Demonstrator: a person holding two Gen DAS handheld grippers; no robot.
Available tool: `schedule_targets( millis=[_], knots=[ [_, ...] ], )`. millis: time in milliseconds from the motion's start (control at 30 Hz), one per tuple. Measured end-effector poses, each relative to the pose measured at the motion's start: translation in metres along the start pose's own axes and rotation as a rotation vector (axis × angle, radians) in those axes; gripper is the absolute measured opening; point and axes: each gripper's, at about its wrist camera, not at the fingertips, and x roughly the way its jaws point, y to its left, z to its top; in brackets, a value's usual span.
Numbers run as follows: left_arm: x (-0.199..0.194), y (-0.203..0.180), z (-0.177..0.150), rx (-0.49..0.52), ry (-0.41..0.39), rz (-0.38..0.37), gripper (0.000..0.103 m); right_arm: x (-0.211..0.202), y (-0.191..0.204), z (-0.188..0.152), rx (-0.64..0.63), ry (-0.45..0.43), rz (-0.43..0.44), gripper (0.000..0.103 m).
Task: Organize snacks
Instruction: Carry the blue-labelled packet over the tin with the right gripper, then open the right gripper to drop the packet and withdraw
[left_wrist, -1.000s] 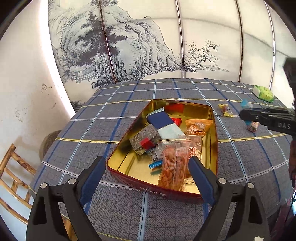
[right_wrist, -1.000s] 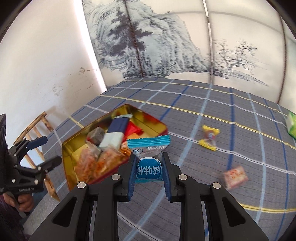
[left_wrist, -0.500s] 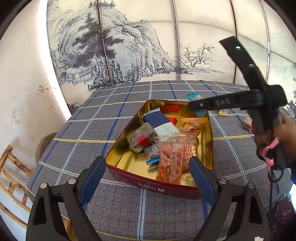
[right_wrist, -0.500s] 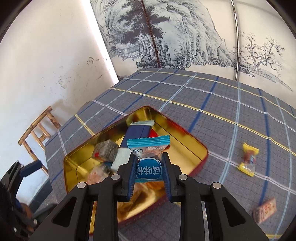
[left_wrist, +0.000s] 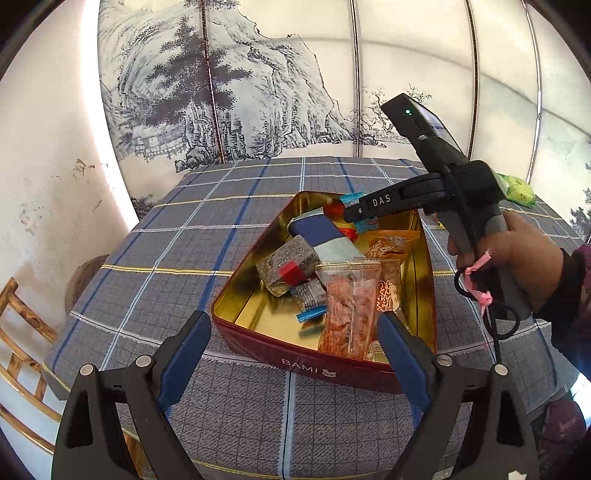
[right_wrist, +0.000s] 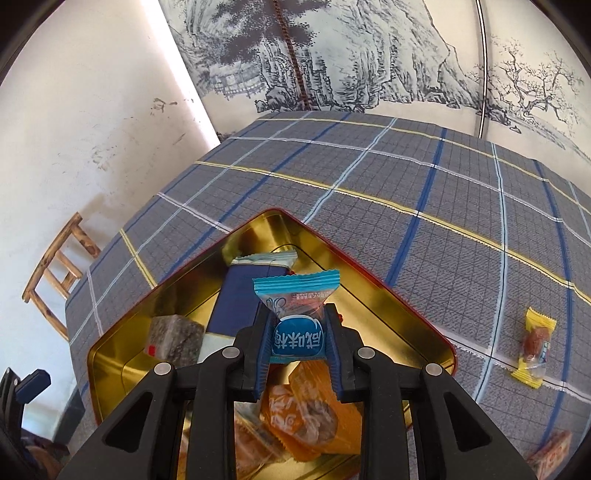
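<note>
Right gripper (right_wrist: 297, 341): my jaws are clamped on the blue candy packet (right_wrist: 295, 317), pinching its lower body so the crimped upper edge stands free above the pads; I judge this grip keeps the wrapper from slipping while I hold it over the tin.
Blue candy packet: held in the air above the tin's far half, over the navy packet (right_wrist: 240, 302); it touches nothing in the tin that I can see.
Tin (left_wrist: 236, 288): red outside, gold inside, open on the checked tablecloth (left_wrist: 177, 251); its bare gold floor at the near left corner looks to me the easiest spot for a drop.
Contents: a speckled grey block (left_wrist: 290, 264), the navy packet, a clear bag of reddish strips (left_wrist: 349, 306) leaning on the near wall, and orange packets (right_wrist: 306, 413) directly under my right gripper.
Left gripper (left_wrist: 291, 354): my jaws stand wide and hold nothing, flanking the tin's near wall without touching it; I judge I keep it there to steady the tin if it shifts.
Loose snacks: a yellow-wrapped sweet (right_wrist: 533, 343) and an orange-red packet (right_wrist: 550, 454) lie on the cloth to the right, well apart from the tin; a green packet (left_wrist: 519, 190) sits near the table's far edge.
Step in hand: by my reading, release of the blue packet into the tin; the loose pieces are not yet gathered.
</note>
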Motion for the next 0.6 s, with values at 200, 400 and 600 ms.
schedule_targets(
  millis=[200, 400, 600],
  knots=[
    [0.0036, 0.001, -0.0018, 0.002, 0.016, 0.003, 0.089, 0.0071, -0.0016, 0.0049, 0.006, 0.008, -0.01, 0.028],
    [0.0067, -0.0007, -0.0047, 0.009, 0.036, 0.007, 0.089, 0.0088, -0.002, 0.0074, 0.011, 0.006, -0.019, 0.029],
    [0.0073, -0.0015, -0.005, 0.01, 0.039, 0.006, 0.091, 0.0054, -0.0066, 0.0079, 0.031, -0.007, -0.005, 0.038]
  ],
)
